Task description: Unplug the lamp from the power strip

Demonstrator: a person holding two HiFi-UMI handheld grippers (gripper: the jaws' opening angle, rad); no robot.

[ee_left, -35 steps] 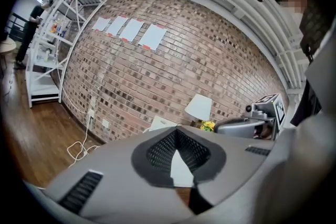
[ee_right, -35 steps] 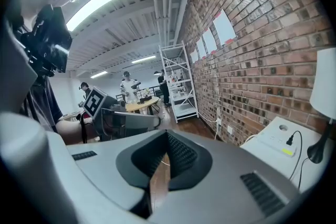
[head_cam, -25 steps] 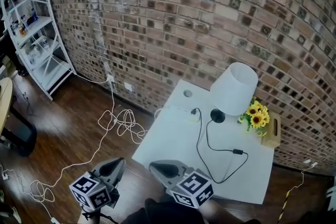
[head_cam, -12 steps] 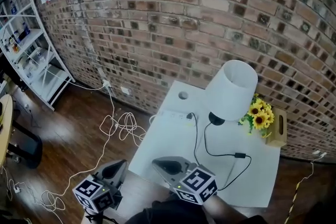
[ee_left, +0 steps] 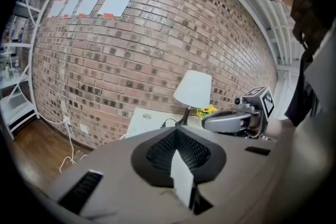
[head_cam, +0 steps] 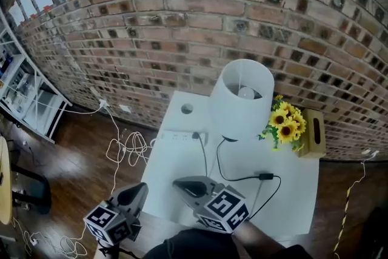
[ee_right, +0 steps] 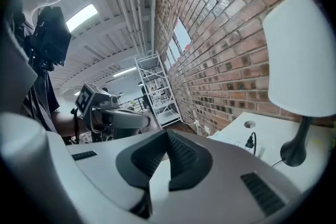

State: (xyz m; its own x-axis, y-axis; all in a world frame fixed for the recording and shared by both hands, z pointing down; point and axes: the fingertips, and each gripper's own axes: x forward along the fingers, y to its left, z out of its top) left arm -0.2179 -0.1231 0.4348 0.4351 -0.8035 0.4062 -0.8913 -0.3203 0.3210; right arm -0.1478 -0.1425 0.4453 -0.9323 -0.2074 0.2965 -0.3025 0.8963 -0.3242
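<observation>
Lamp (head_cam: 240, 97) stands near the back of the white worktop (head_cam: 291, 206), close to the brick wall (head_cam: 182, 21), its white shade upright on a dark stem and round black base. Its black cord (head_cam: 209, 161) runs from the base across the worktop. One stretch leads to a black plug (head_cam: 196, 136) seated in the white power strip (head_cam: 180, 137), which lies near the worktop's back left corner, just in front of a round hole (head_cam: 187, 108). Another stretch loops forward past an inline switch (head_cam: 265, 176).

We hold the left claw (head_cam: 139, 188) off the worktop's near left edge, over the wooden floor (head_cam: 73, 185), with its jaws pressed together and nothing between them. The right claw (head_cam: 180, 184) sits over the near edge of the worktop, jaws likewise closed and empty, pointing toward the power strip and well short of it.

Right of the lamp we see a bunch of sunflowers (head_cam: 283, 123) and beside it a tissue box (head_cam: 313, 141). White cables (head_cam: 124, 148) lie coiled on the floor below a wall socket (head_cam: 103, 104), and a white shelf unit (head_cam: 24, 100) stands far left.
</observation>
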